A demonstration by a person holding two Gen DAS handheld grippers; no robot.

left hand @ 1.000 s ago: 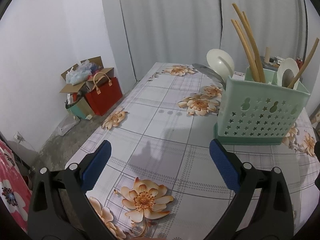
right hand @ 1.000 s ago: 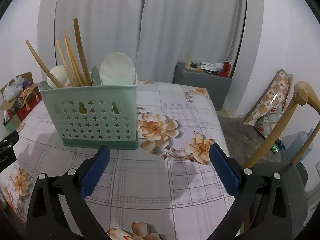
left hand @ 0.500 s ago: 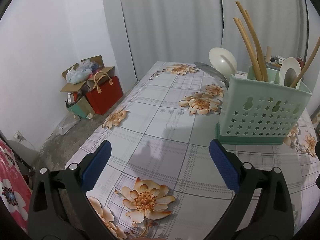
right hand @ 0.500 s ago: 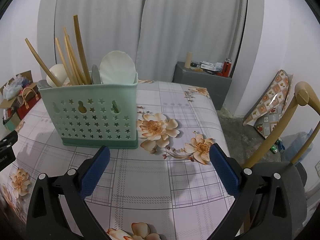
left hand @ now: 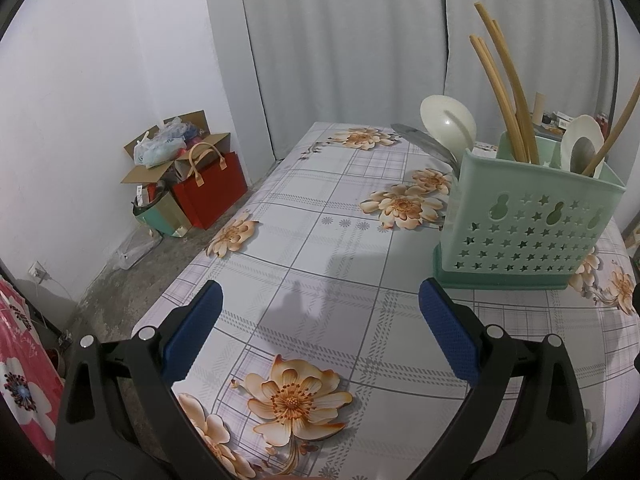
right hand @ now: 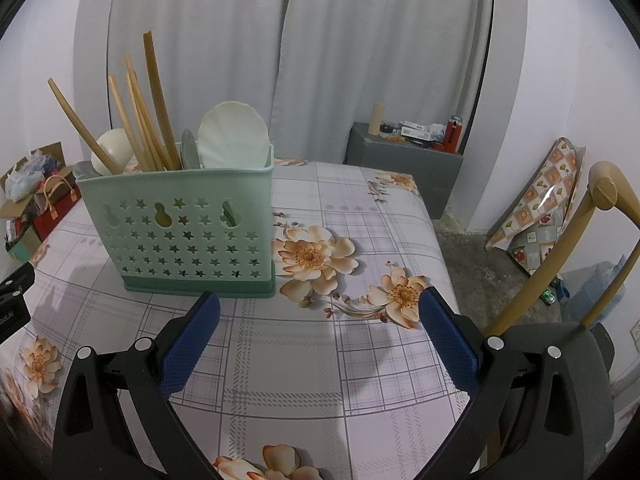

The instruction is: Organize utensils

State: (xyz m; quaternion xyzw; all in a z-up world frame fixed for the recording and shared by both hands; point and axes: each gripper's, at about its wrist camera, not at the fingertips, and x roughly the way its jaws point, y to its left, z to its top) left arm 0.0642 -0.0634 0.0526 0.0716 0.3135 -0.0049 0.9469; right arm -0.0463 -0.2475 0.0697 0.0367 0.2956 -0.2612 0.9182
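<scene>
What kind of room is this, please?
Probably a dining corner in a home: a table with a floral tablecloth, a green utensil holder with chopsticks, and a wooden chair.

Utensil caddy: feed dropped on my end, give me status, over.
Left gripper open, empty. Right gripper open, empty. Green utensil caddy upright on table, chopsticks and spoons inside. Nothing in the way.

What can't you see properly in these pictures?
- Lower ends of the chopsticks and spoons: both views, hidden inside the caddy.
- Small items on the grey cabinet: right wrist view, too small to name.
- Chair: right wrist view, cut off by the edge and the right hand-held gripper.
</scene>
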